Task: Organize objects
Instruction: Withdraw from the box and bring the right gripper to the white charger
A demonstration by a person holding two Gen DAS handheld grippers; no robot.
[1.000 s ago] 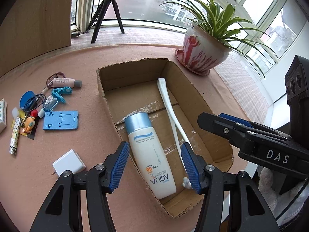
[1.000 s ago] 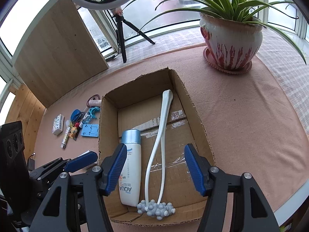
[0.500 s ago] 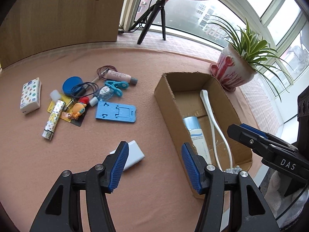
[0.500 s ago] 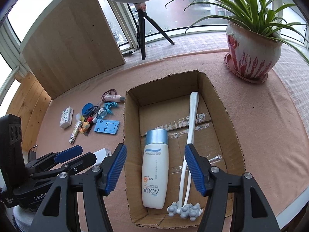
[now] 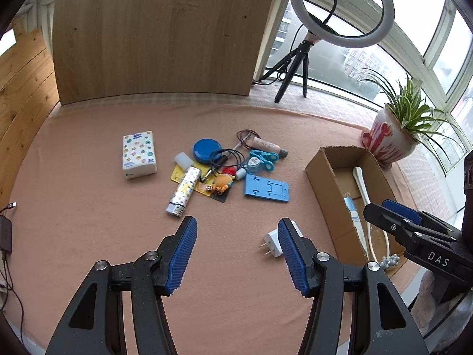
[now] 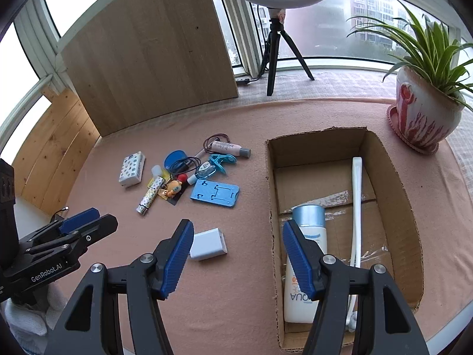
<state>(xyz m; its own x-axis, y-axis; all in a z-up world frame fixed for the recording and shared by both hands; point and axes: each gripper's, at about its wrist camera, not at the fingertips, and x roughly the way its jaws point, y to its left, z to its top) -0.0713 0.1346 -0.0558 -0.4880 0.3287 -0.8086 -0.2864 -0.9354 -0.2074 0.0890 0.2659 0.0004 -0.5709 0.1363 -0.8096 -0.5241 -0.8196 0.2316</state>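
Note:
A cardboard box (image 6: 393,177) holds a white AQUA bottle (image 6: 307,266) and a white long-handled massager (image 6: 357,207); the box also shows in the left wrist view (image 5: 320,186). A white charger plug (image 6: 208,244) lies on the pink cloth left of the box and shows in the left wrist view (image 5: 273,242). A pile of small items lies farther back: blue phone stand (image 5: 267,188), patterned lighter (image 5: 184,195), tissue pack (image 5: 139,153), blue round case (image 5: 207,150), pink tube (image 5: 266,145). My left gripper (image 5: 236,254) is open and empty. My right gripper (image 6: 238,257) is open and empty.
A potted spider plant (image 6: 425,109) stands right of the box's far end. A ring light on a tripod (image 5: 307,59) and a wooden board (image 5: 162,35) stand at the back. A cable and adapter (image 5: 6,233) lie at the left edge.
My left gripper has swung left, away from the box, and now faces the pile and charger plug. My right gripper has shifted left and back. Both stay open.

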